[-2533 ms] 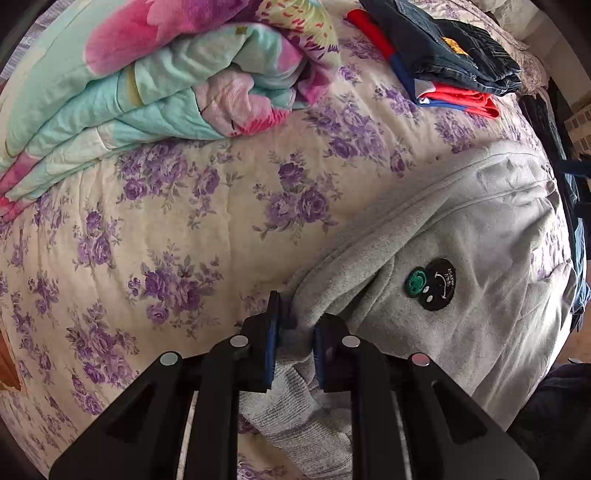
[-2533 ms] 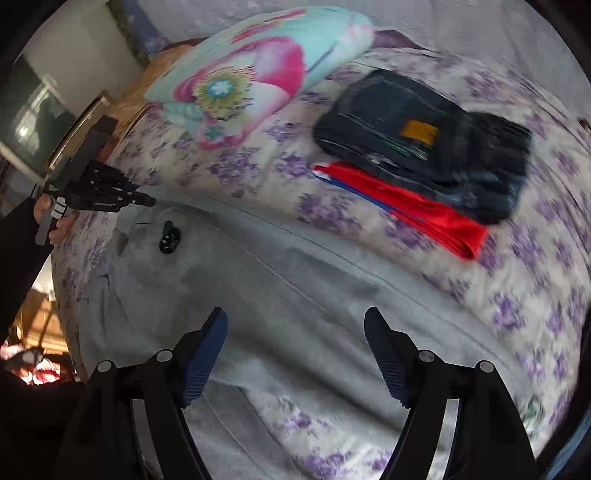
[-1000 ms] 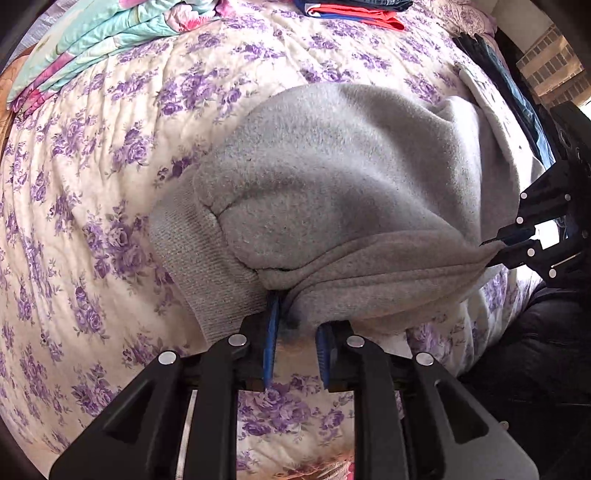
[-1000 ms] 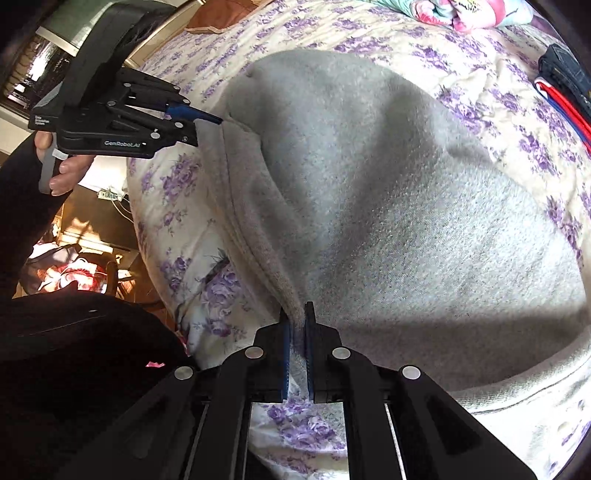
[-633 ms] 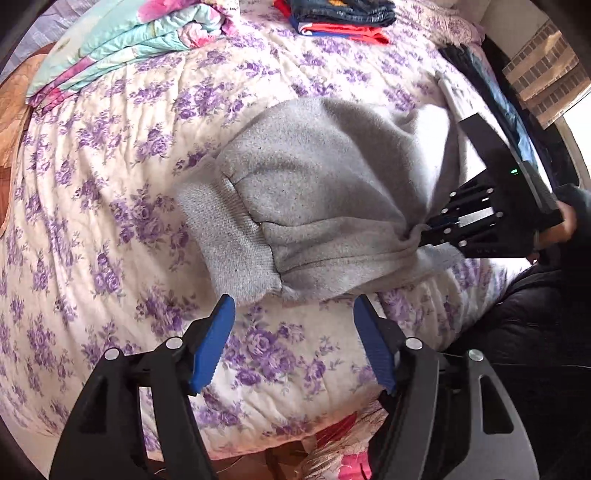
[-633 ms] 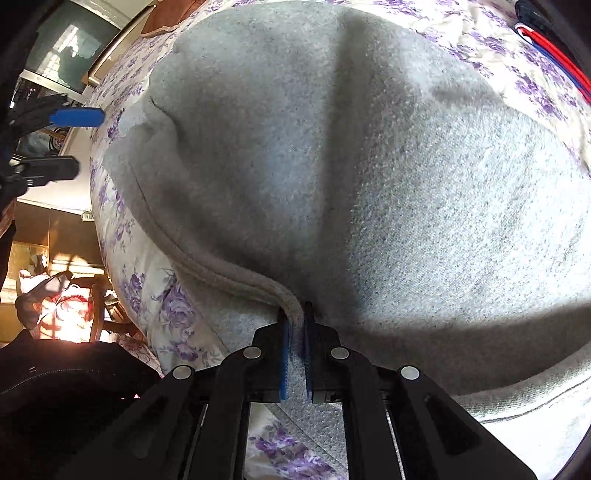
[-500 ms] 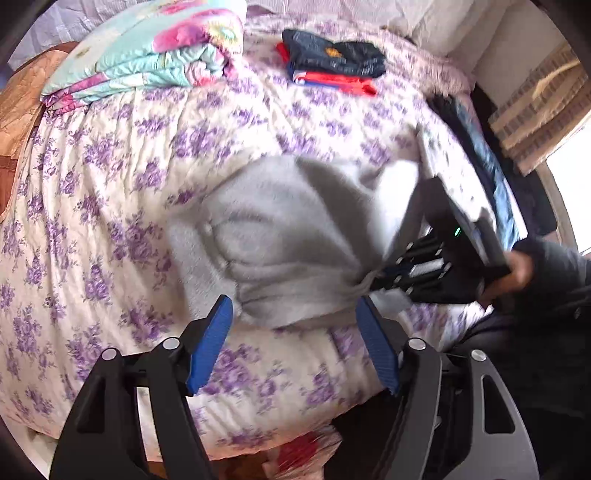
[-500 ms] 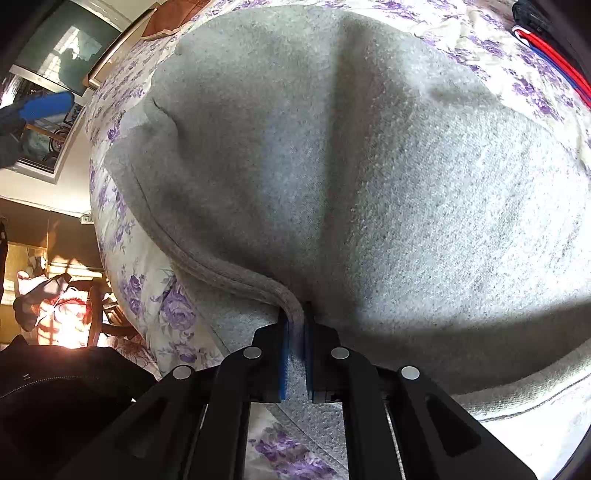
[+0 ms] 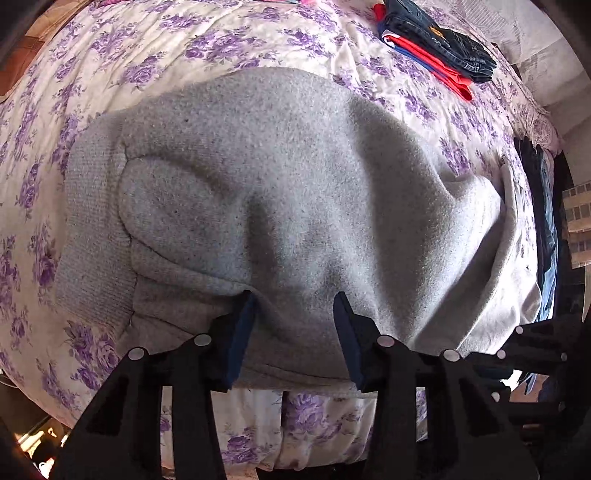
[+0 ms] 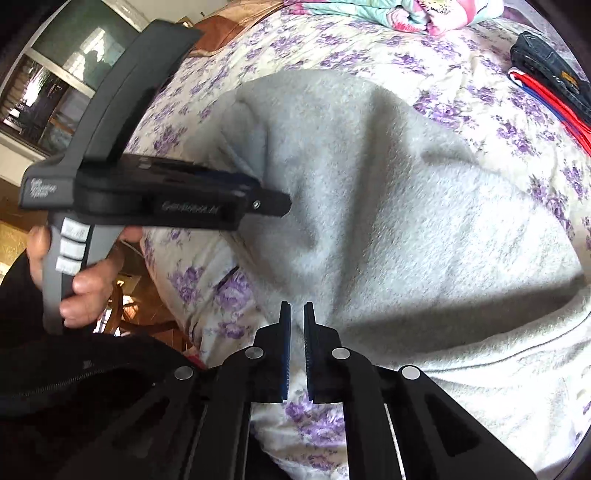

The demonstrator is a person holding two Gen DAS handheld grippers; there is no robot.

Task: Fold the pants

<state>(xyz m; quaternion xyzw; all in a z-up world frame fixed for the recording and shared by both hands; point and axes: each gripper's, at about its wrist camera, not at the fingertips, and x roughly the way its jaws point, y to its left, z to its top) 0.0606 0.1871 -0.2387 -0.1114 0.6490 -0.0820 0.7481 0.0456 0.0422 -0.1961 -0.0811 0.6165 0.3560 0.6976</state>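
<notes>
Two grippers point steeply down at the bed's near edge. Our left gripper (image 9: 295, 332) straddles a fold of the gray pants (image 9: 295, 192), its jaws closing with the cloth between them, not yet pinched. Our right gripper (image 10: 296, 350) is clenched, its pads nearly together at the pants' near edge; whether cloth is pinched there we cannot tell. A hand (image 10: 85, 273) grips the left tool's handle. The pants lie bunched across the flowered bedspread (image 9: 258, 40), close to its front edge. Folded jeans (image 9: 439, 40) on a red garment (image 9: 436, 62) sit well apart at the far side, near a rolled quilt (image 10: 406, 11). Bare bedspread lies beyond and left of the pants.
</notes>
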